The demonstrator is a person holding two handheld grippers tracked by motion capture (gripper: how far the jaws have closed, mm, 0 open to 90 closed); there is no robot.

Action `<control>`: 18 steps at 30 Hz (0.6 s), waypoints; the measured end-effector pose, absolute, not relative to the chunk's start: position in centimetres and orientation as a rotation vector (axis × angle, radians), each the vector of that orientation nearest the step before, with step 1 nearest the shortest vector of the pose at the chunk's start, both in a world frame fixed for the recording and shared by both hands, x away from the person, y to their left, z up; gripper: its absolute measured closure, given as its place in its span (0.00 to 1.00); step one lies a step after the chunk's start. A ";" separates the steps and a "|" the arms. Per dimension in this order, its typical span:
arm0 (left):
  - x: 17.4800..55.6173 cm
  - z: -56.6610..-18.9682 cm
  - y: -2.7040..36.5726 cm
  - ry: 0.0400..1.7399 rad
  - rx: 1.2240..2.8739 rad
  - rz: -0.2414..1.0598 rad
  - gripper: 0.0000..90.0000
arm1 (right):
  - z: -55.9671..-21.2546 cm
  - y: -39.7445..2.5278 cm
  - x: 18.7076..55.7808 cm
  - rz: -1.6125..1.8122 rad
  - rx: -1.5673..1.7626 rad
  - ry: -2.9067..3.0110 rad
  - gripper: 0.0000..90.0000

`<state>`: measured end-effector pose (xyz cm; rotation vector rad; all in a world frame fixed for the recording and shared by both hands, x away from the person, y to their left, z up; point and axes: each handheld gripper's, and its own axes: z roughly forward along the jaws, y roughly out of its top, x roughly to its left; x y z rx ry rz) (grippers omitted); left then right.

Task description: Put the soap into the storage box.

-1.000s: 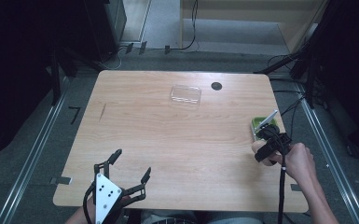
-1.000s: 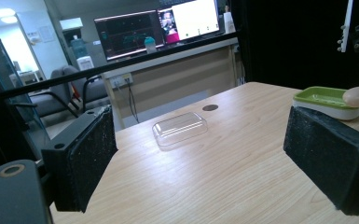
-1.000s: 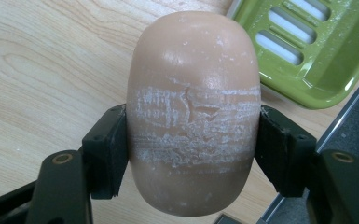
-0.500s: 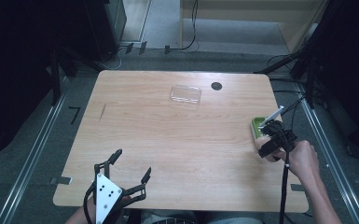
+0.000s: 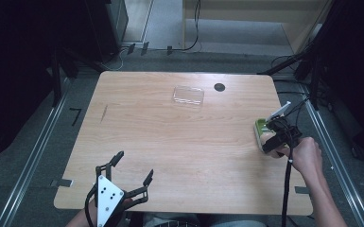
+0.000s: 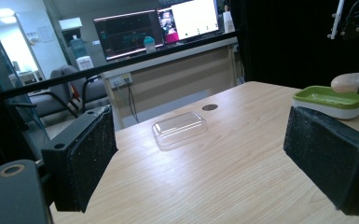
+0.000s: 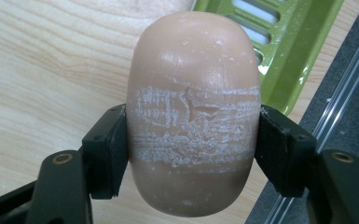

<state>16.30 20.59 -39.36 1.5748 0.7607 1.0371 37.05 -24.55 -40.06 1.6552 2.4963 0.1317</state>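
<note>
A tan oval bar of soap (image 7: 193, 112) is clamped between the black jaws of my right gripper (image 7: 193, 154), its surface scuffed white where the pads have pressed. That gripper (image 5: 279, 135) hangs over the green and white soap dish (image 5: 260, 127) at the table's right edge. From the left gripper view the soap (image 6: 347, 82) shows just above the dish (image 6: 331, 100). My left gripper (image 5: 130, 175) stands open near the front left edge with nothing between its jaws. Its black pads (image 6: 91, 158) frame the table ahead.
A clear plastic lid (image 5: 188, 95) lies at the back middle of the wooden table (image 5: 170, 137), beside a small dark round hole (image 5: 219, 87). Metal rails run along the floor on both sides. Screens and a desk stand beyond the far edge.
My right gripper with the soap has shifted slightly toward the right front, staying over the dish. The left gripper has not moved.
</note>
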 end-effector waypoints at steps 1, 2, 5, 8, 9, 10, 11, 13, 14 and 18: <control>16.3 -39.4 20.6 0.760 1.575 1.037 0.11 | -40.1 -24.7 37.2 0.133 1.658 2.493 0.38; 16.3 -39.4 20.6 0.758 1.575 1.037 0.11 | -40.0 -24.8 37.3 0.136 1.669 2.487 0.38; 16.3 -39.4 20.6 0.759 1.575 1.037 0.11 | -40.0 -25.2 37.7 0.142 1.694 2.472 0.38; 16.3 -39.4 20.5 0.760 1.570 1.035 0.11 | -40.2 -25.6 38.2 0.145 1.708 2.464 0.38; 16.3 -39.4 20.5 0.761 1.570 1.035 0.11 | -40.3 -25.7 38.3 0.149 1.716 2.460 0.38; 16.3 -39.4 20.5 0.761 1.572 1.036 0.11 | -40.3 -25.8 38.4 0.147 1.725 2.457 0.38; 16.3 -39.4 20.5 0.762 1.571 1.035 0.11 | -40.4 -25.9 38.6 0.151 1.733 2.454 0.38; 16.3 -39.4 20.6 0.762 1.575 1.036 0.11 | -40.4 -26.1 39.0 0.162 1.747 2.445 0.38; 16.3 -39.4 20.6 0.762 1.574 1.037 0.11 | -40.4 -26.1 39.0 0.162 1.747 2.445 0.38; 16.3 -39.4 20.6 0.763 1.575 1.037 0.11 | -40.6 -26.3 39.7 0.175 1.777 2.433 0.38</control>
